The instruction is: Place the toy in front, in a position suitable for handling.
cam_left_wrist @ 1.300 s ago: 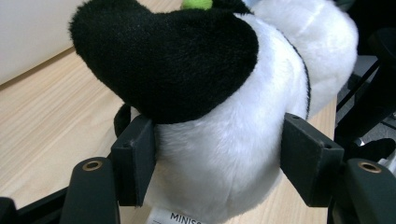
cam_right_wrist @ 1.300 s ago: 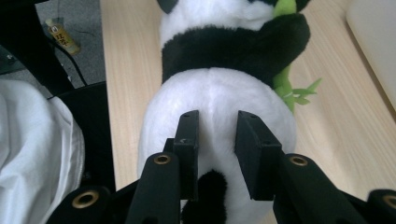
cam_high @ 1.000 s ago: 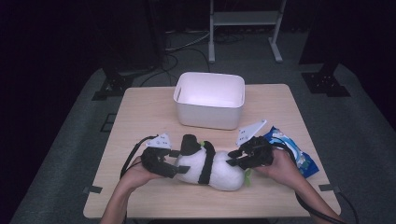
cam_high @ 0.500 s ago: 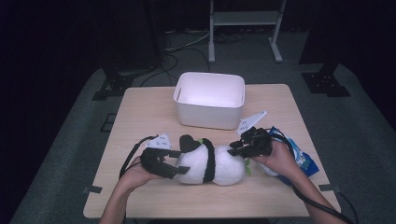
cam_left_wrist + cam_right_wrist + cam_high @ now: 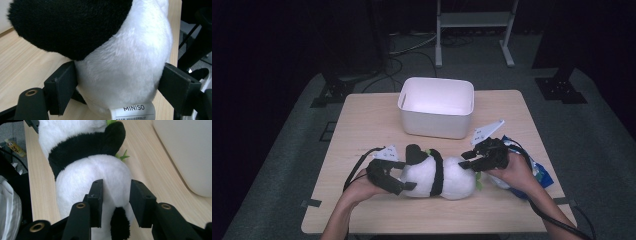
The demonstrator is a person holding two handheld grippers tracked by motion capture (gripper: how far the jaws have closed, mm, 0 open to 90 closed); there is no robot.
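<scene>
Black left gripper [image 5: 404, 186] and right gripper [image 5: 468, 160], each with grey three-cornered plate, brass-ringed screw holes, trailing black cable.

High view above the worktop [image 5: 362, 130] looking forward and down, each gripper view close along its jaws, all three sharing the panda [image 5: 437, 175].

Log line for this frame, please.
left gripper: shut on plush panda | right gripper: pinching panda's other end | panda lies on table | white bin behind
</scene>
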